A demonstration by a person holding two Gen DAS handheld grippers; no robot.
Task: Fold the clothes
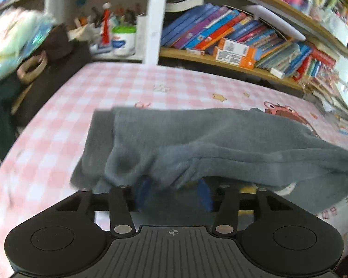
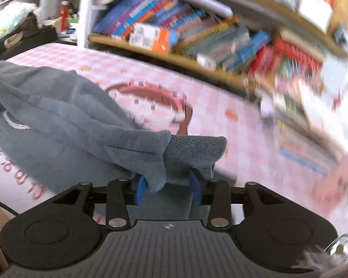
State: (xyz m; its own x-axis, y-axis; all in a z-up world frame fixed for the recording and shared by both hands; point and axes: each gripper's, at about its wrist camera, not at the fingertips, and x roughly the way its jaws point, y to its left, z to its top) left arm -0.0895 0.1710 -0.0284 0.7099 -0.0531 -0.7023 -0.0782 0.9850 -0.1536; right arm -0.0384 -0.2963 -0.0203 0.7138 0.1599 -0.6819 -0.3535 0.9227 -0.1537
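A grey fleece garment (image 1: 197,143) lies spread across the pink checked cloth (image 1: 81,97). My left gripper (image 1: 174,191) has its blue fingertips (image 1: 142,191) under the garment's near edge, and the cloth drapes over them. My right gripper (image 2: 167,186) holds the ribbed cuff end (image 2: 194,150) of the same garment (image 2: 58,115) between its blue pads (image 2: 140,190). The rest of the garment stretches away to the left in the right wrist view. Both views are blurred by motion.
Wooden shelves packed with books (image 1: 232,32) run along the far side of the table. A white post (image 1: 154,18) stands at the back. A dark bag (image 1: 46,58) and plush toys (image 1: 9,37) sit at the left. A cartoon print (image 2: 150,102) marks the tablecloth.
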